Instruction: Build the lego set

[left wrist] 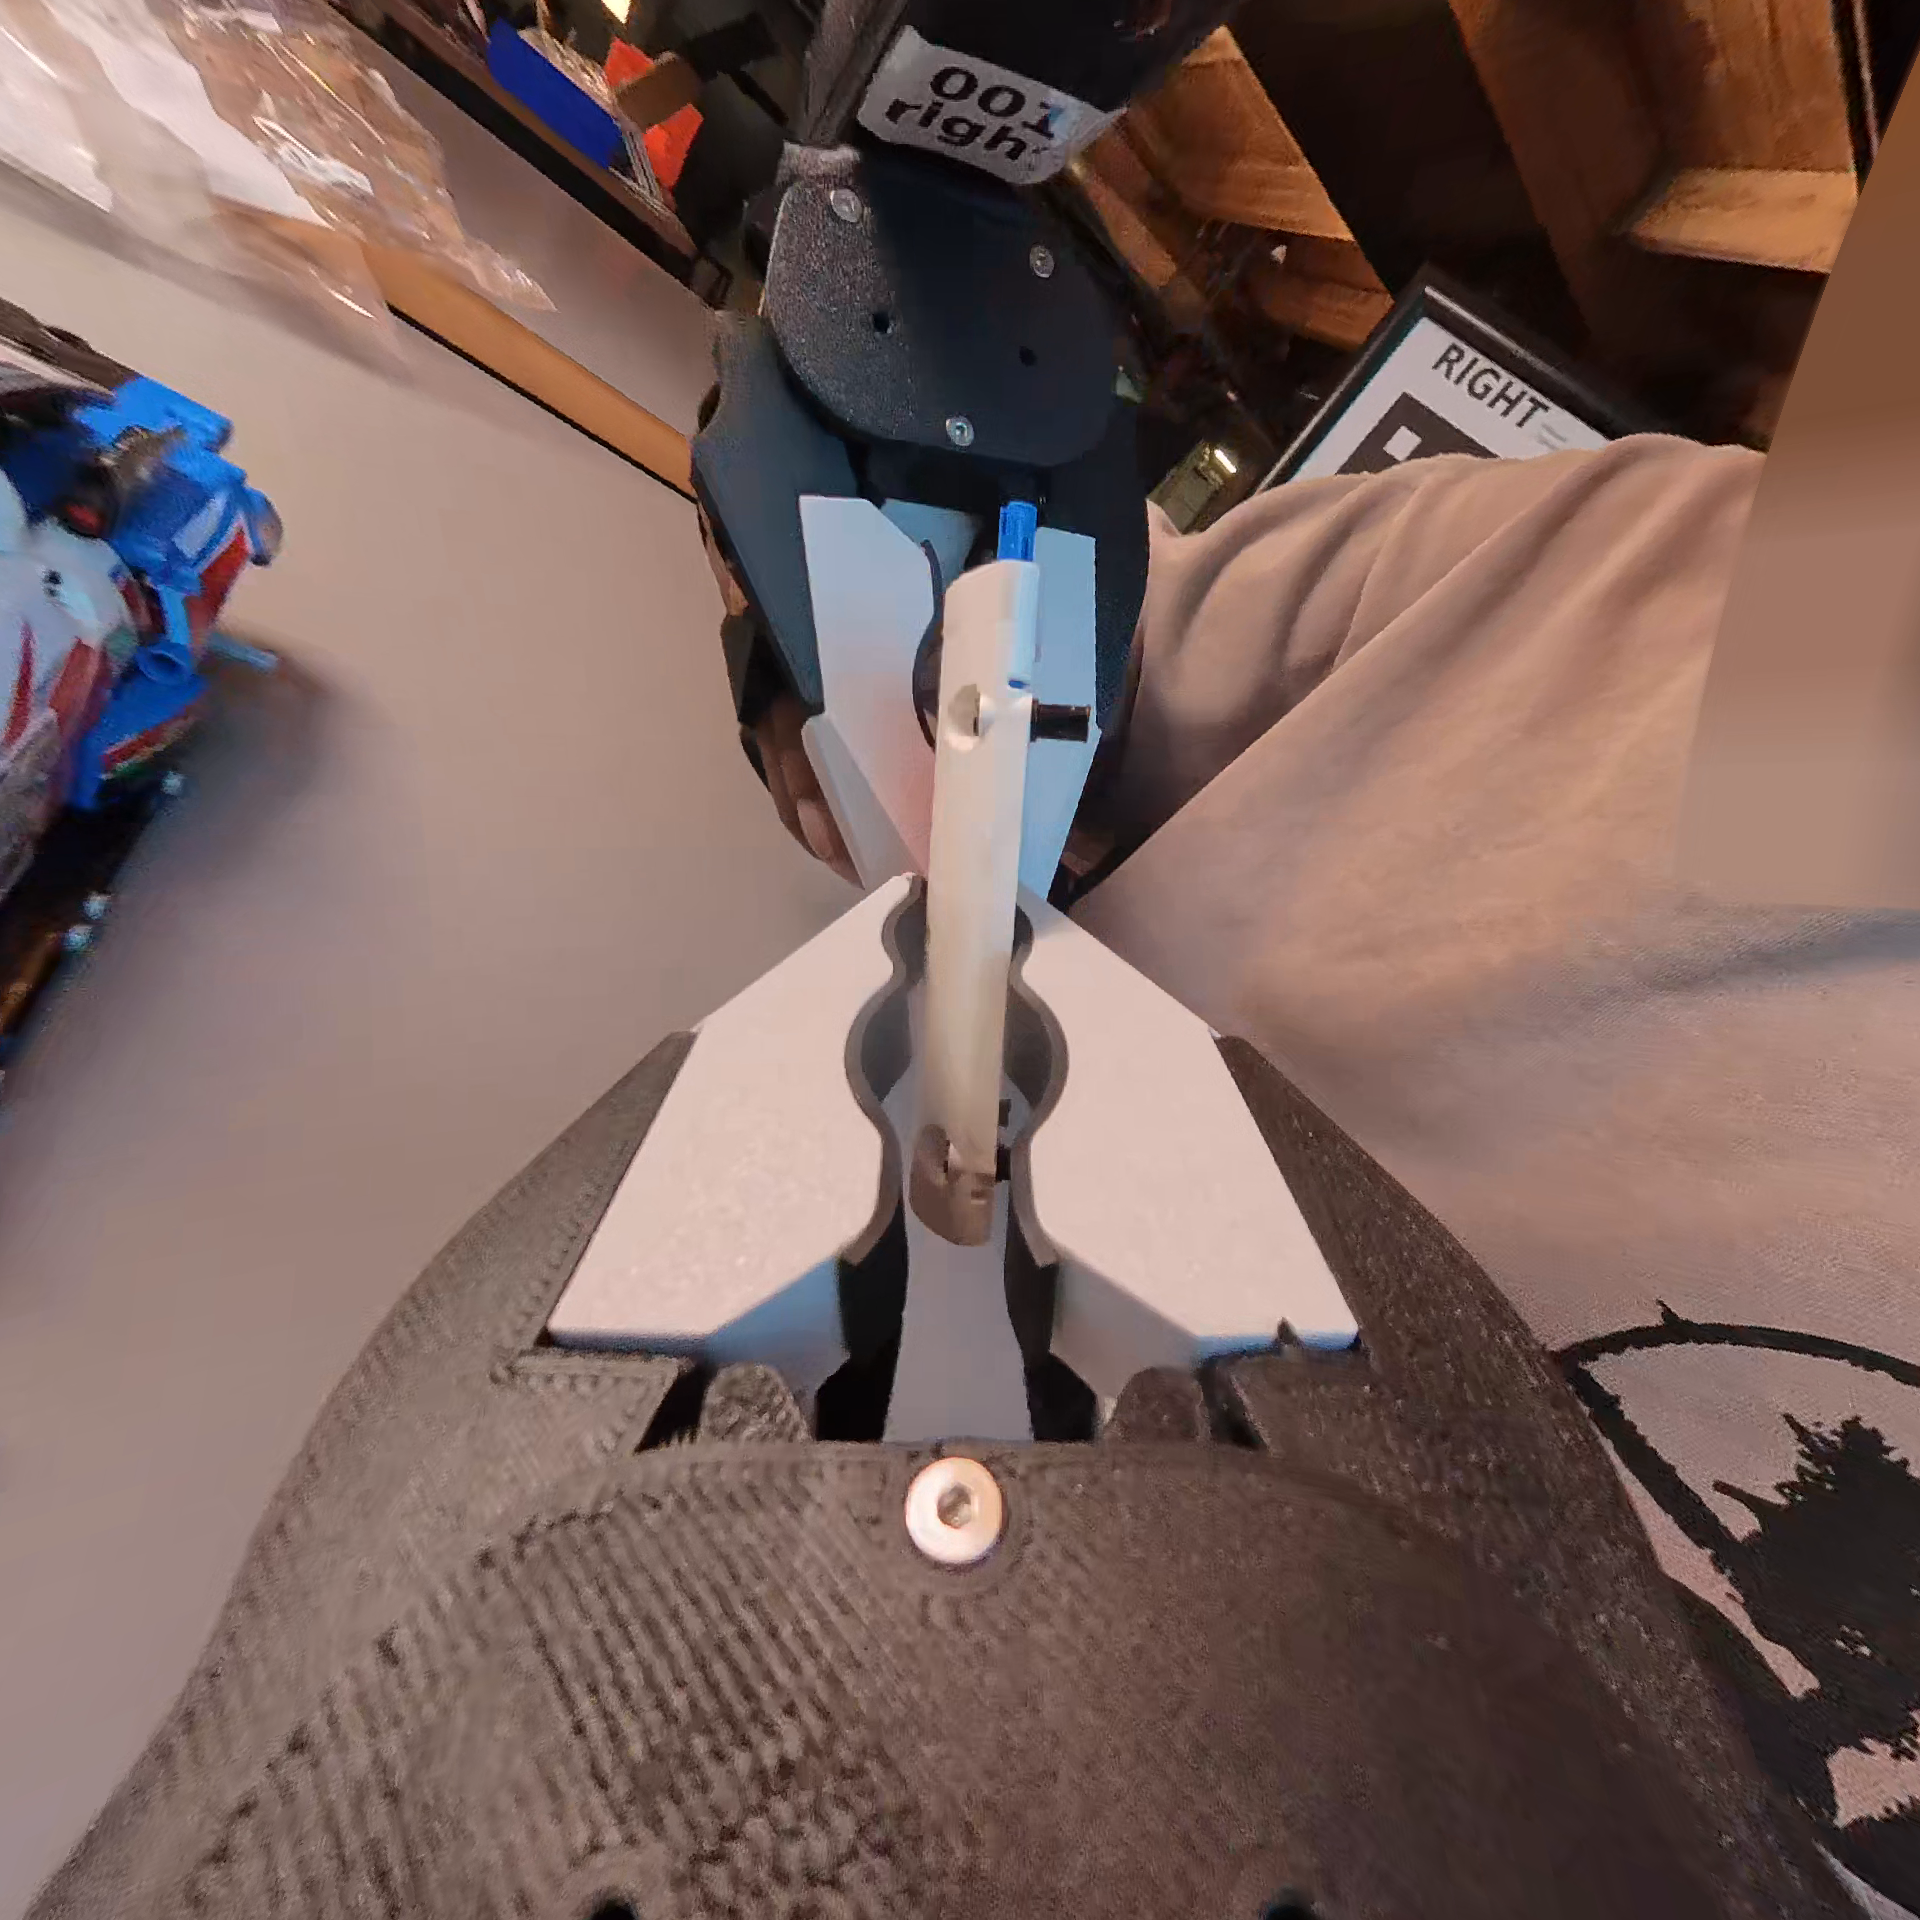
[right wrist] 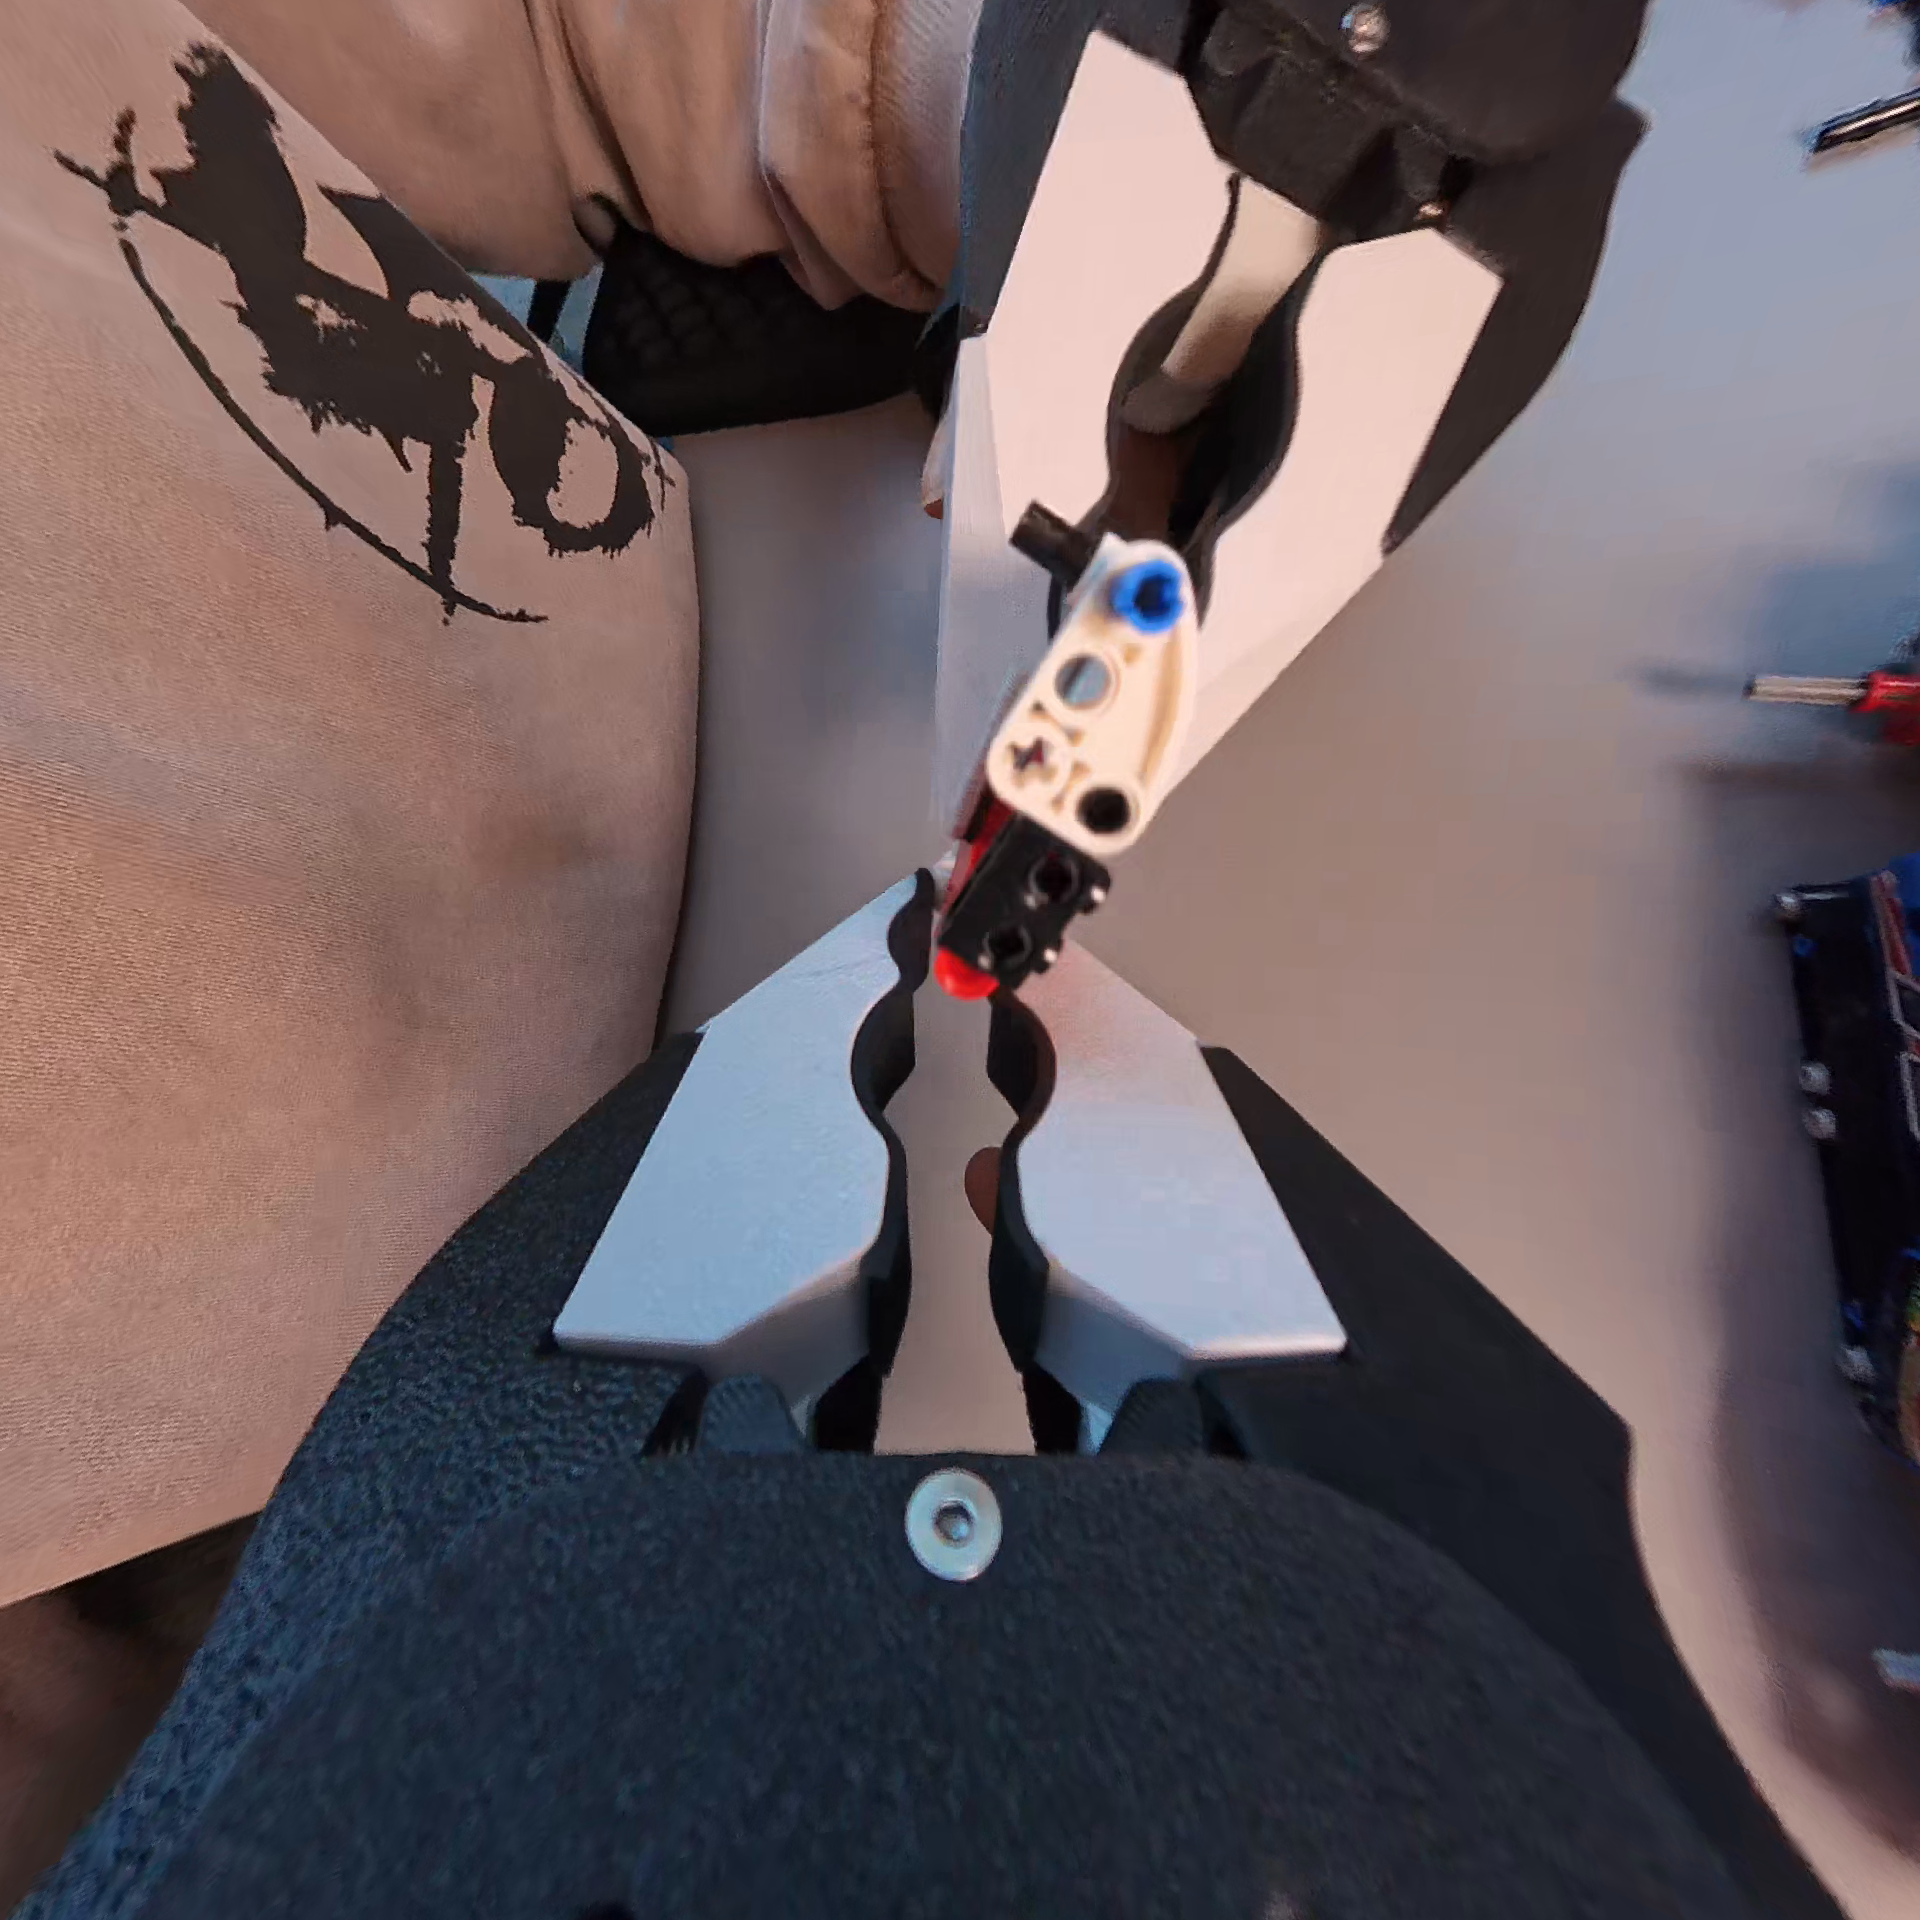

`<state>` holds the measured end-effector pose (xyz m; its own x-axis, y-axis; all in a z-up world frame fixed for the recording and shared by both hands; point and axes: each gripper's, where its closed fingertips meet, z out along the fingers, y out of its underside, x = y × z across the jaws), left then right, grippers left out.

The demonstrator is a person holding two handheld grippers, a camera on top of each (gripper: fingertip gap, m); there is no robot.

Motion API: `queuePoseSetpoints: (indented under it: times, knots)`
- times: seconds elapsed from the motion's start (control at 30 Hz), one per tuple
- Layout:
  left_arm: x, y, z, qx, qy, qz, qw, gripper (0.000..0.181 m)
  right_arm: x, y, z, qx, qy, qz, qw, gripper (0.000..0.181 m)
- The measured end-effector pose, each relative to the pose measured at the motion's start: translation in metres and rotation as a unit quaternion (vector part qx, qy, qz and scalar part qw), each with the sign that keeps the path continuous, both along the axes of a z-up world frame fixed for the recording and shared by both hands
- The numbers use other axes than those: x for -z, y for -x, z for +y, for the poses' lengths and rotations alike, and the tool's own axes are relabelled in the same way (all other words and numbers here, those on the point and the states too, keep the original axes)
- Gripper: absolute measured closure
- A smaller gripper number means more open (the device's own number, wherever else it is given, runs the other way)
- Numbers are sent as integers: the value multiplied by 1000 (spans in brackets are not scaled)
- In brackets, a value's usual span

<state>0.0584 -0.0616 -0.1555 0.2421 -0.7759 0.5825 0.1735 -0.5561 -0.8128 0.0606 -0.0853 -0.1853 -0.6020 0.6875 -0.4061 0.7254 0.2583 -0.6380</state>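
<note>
My left gripper [left wrist: 971,904] is shut on a long white Lego panel [left wrist: 977,790], held up above the table. A blue pin [left wrist: 1016,530] and a black pin [left wrist: 1065,717] stick out of its far end. In the right wrist view the panel [right wrist: 1091,707] shows end-on with the blue pin [right wrist: 1148,592]. Below it sits a black connector with a red pin [right wrist: 1013,914], caught between the tips of my right gripper [right wrist: 977,935]. The two grippers face each other, tips almost touching. The right gripper's fingers [left wrist: 862,675] flank the panel.
A blue, white and red Lego model [left wrist: 135,623] stands on the grey table [left wrist: 468,831] at the left; it also shows at the right edge [right wrist: 1860,1143]. Clear plastic bags [left wrist: 312,156] lie farther back. A person's beige sweatshirt [left wrist: 1455,831] fills the right. The tips of both grippers are at nearly the same place.
</note>
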Motion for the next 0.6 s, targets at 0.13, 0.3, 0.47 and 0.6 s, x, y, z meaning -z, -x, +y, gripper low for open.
queuePoseSetpoints:
  times: [0.13, 0.3, 0.47, 0.6]
  knots:
    - [-1, 13, 5, -37, -8, 1, 999, 172, -18, 16, 24, 72, 12, 60, 996, 178]
    - [-1, 18, 9, -55, -20, 15, 998, 172, -30, 18, 39, 103, 13, 91, 990, 178]
    - [7, 8, 5, -48, -39, 65, 996, 171, -31, 19, 37, 104, 8, 91, 990, 178]
    - [12, 1, 3, -47, -48, 91, 994, 173, -26, 20, 31, 98, 0, 86, 991, 178]
